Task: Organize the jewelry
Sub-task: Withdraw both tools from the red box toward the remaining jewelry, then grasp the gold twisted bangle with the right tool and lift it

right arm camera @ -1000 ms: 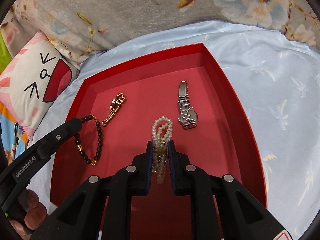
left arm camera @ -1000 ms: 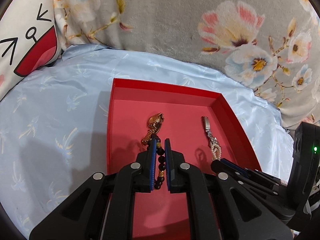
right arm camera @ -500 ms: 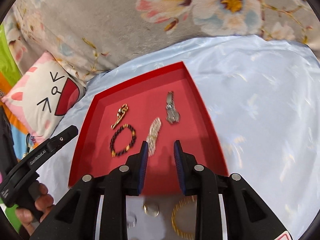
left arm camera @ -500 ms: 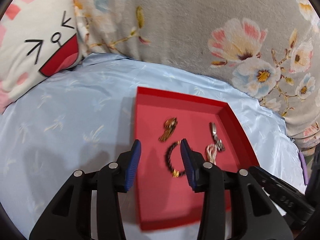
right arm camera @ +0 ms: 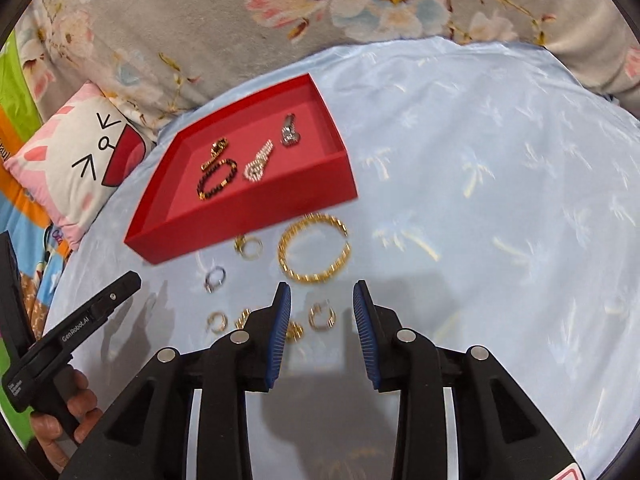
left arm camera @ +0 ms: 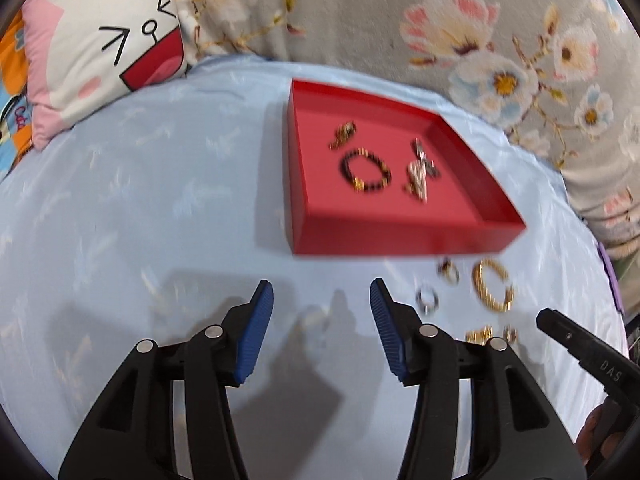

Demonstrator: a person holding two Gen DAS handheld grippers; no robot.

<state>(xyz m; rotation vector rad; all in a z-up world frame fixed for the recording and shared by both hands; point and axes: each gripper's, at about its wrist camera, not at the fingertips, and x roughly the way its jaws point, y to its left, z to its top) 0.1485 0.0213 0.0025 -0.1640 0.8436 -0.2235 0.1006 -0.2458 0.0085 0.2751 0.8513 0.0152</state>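
A red tray (left arm camera: 400,236) (right arm camera: 240,224) rests on the pale blue cloth. In it lie a gold watch (right arm camera: 216,152), a black bead bracelet (left arm camera: 365,171) (right arm camera: 216,180), a pearl bracelet (left arm camera: 416,174) (right arm camera: 259,164) and a silver watch (right arm camera: 289,131). In front of the tray, on the cloth, lie a gold chain bangle (right arm camera: 314,249) (left arm camera: 493,285) and several small rings. My left gripper (left arm camera: 322,304) hangs over bare cloth, jaws opening, nothing between them. My right gripper (right arm camera: 321,290) is near the bangle, jaws opening, with a gold ring (right arm camera: 322,316) on the cloth between them, untouched.
A cat-face pillow (left arm camera: 104,52) lies at the back left. A grey floral blanket (left arm camera: 400,20) rises behind the tray. A person's hand (right arm camera: 60,420) holds the left gripper's handle at the lower left of the right wrist view.
Both grippers let go: the bead bracelet and the pearl bracelet now lie in the tray. Both pulled back off the tray to the near cloth, and their jaws spread apart.
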